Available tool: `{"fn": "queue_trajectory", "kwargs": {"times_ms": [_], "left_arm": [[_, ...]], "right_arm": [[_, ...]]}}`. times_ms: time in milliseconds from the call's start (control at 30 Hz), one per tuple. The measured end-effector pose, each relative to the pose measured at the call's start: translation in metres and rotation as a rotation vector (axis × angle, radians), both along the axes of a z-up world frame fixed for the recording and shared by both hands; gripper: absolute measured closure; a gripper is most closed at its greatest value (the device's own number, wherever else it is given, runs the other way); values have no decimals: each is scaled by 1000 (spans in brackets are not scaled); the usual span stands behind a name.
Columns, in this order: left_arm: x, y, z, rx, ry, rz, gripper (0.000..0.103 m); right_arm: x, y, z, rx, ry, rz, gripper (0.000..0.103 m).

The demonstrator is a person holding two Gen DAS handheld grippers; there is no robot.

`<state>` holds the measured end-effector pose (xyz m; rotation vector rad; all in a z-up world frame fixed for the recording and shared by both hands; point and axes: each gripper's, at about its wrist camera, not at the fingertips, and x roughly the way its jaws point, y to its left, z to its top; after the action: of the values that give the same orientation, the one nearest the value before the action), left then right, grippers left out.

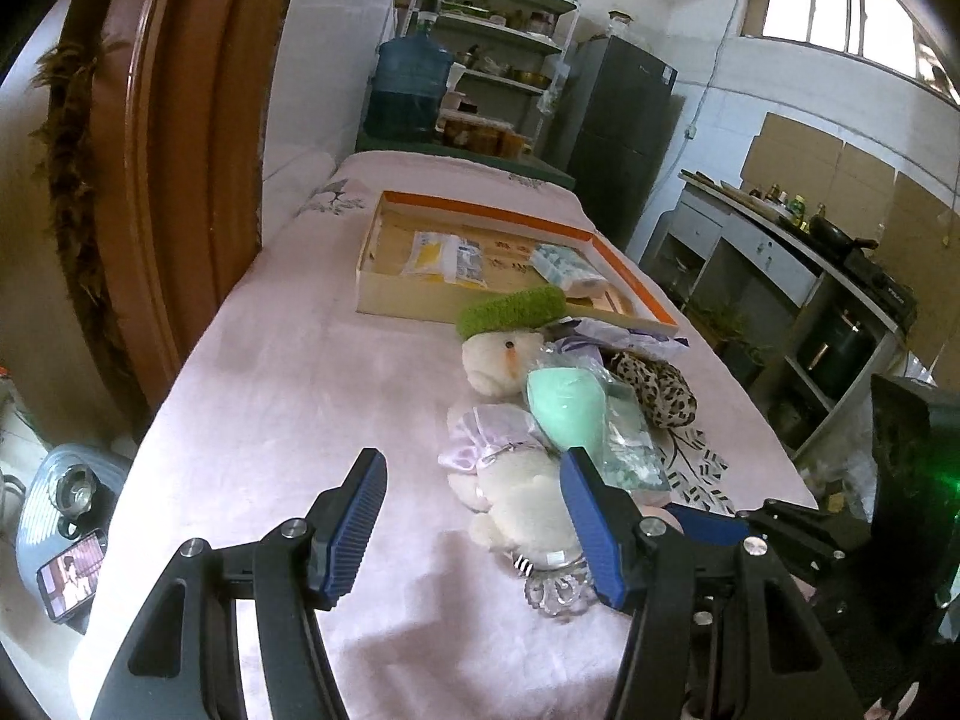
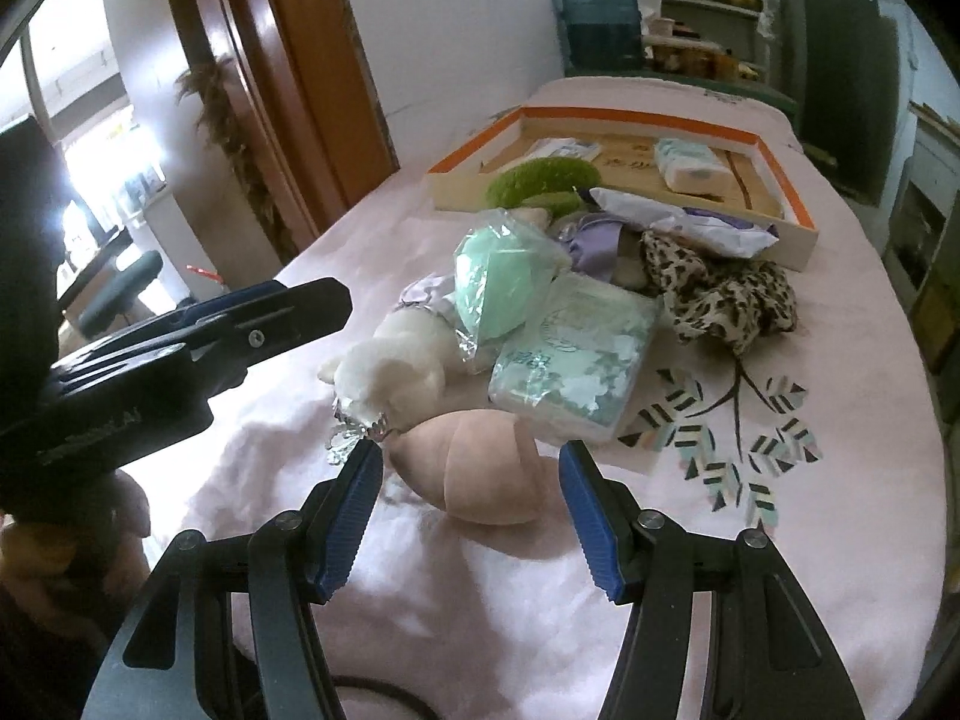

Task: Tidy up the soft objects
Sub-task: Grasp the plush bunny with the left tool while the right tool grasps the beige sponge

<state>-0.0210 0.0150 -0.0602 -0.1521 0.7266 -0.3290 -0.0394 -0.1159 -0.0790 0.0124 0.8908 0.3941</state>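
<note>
Grippers both wide, empty: right gripper straddling pink pad near bed front edge; left gripper beside white plush.

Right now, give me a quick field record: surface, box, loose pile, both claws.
surface: pink cloth-covered table
box: shallow orange-rimmed box at far end, holding a few packets
loose pile: white plush toy, mint sponge in wrap, tissue pack, leopard-print cloth, green fuzzy item
nearest item: pink pad, just ahead of right claw
left claw: open, empty, over bare cloth beside the plush toy
right claw: open, empty
</note>
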Motion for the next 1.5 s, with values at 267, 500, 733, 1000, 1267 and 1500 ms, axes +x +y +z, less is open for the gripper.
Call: {"fn": "queue_trajectory", "kwargs": {"times_ms": [267, 500, 733, 1000, 1267, 1500], "left_arm": [[15, -21, -6, 20, 37, -49, 43], [28, -38, -22, 62, 99, -74, 43], [37, -36, -38, 35, 155, -74, 42], [29, -28, -40, -13, 144, -89, 55], [19, -20, -36, -45, 127, -84, 64], [12, -7, -18, -44, 66, -46, 64]], "right_arm": [[6, -2, -10, 23, 20, 2, 41], [2, -8, -7, 50, 5, 14, 53], [1, -16, -6, 90, 17, 16, 53], [-1, -17, -5, 106, 19, 14, 53], [-2, -18, -4, 102, 15, 14, 53], [-5, -17, -1, 98, 8, 20, 53]]}}
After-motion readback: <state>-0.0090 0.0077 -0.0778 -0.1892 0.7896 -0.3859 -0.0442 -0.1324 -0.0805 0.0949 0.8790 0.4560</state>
